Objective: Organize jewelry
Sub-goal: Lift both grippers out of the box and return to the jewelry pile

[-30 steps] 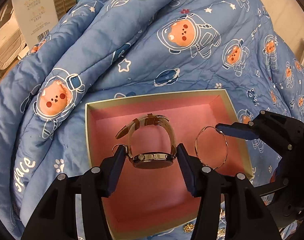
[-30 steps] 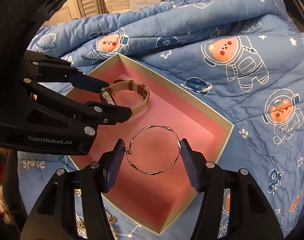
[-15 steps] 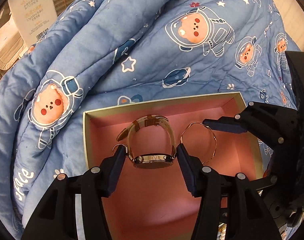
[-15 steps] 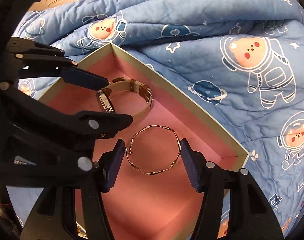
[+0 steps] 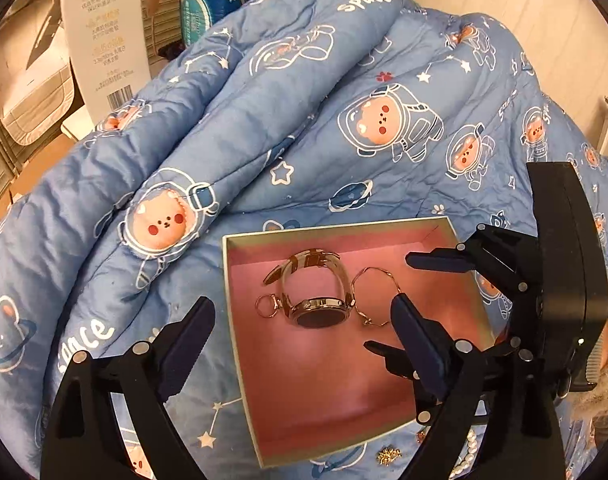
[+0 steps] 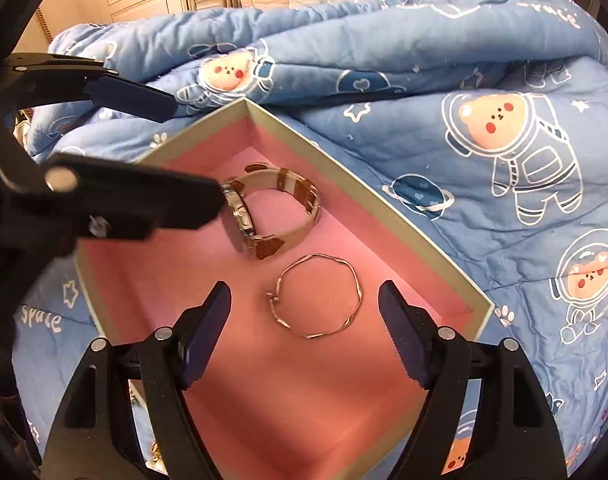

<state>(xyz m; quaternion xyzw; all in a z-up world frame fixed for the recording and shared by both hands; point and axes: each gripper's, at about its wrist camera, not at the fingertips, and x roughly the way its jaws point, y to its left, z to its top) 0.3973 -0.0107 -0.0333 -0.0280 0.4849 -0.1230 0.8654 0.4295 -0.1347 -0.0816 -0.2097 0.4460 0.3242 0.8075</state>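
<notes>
A pink-lined box (image 5: pixel 226 280) (image 6: pixel 404 220) lies on a blue quilt. Inside it lie a watch (image 5: pixel 318 304) (image 6: pixel 264 212) with a beige and brown strap, a thin wavy bangle (image 5: pixel 378 292) (image 6: pixel 316 298) and a small ring (image 5: pixel 266 305) beside the watch. My left gripper (image 5: pixel 302 344) is open and empty, above the box just near of the watch. My right gripper (image 6: pixel 304 320) is open and empty, its fingers on either side of the bangle and apart from it. It also shows in the left wrist view (image 5: pixel 416 304) at the right.
The blue astronaut-bear quilt (image 5: pixel 304 120) (image 6: pixel 464 120) is bunched high behind the box. Small loose jewelry pieces (image 5: pixel 388 456) lie on the quilt near the box's front corner. Cardboard cartons (image 5: pixel 100 36) stand behind the quilt.
Both grippers have opened: the left let go of the watch, the right let go of the bangle. Both pieces now rest on the box floor, and both grippers have drawn back.
</notes>
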